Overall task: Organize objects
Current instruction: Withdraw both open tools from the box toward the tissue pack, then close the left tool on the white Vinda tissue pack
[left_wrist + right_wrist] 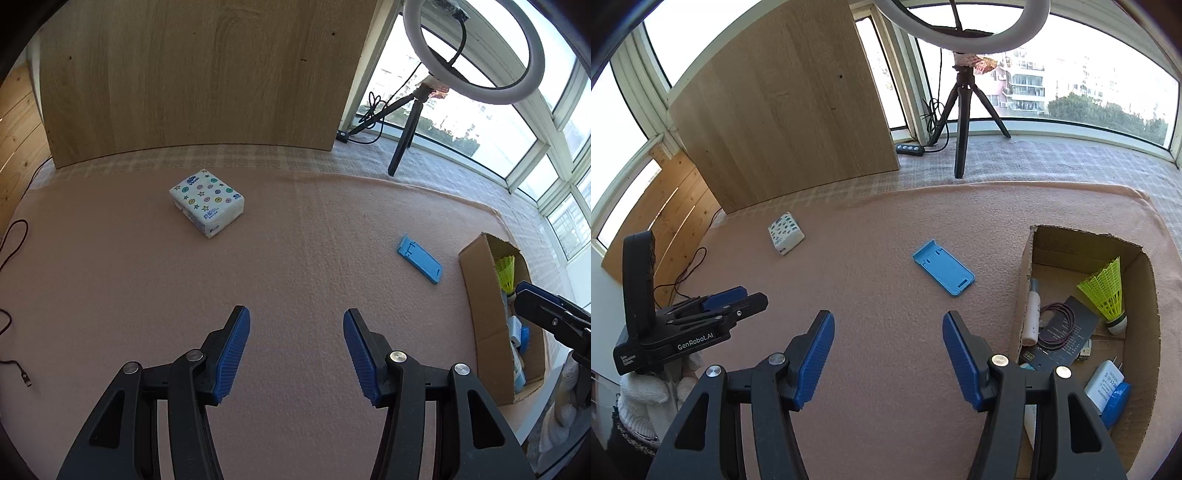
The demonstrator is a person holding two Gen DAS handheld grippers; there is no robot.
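A white tissue pack (207, 202) with coloured dots lies on the pink blanket (295, 266), far ahead and left of my left gripper (296, 325), which is open and empty. A blue phone stand (420, 263) lies flat to its right. In the right wrist view my right gripper (888, 328) is open and empty; the blue phone stand (943, 272) lies just ahead of it, and the tissue pack (786, 233) lies far left. A cardboard box (1023, 280) at the right holds a yellow shuttlecock (1106, 291), a white charger (1102, 384) and other small items.
A wooden panel (783, 99) stands at the back. A ring light on a black tripod (962, 122) stands behind the blanket, with a power strip (909, 149) beside it. Cables (11, 236) lie at the left edge. The left gripper (724, 306) shows at the left of the right wrist view.
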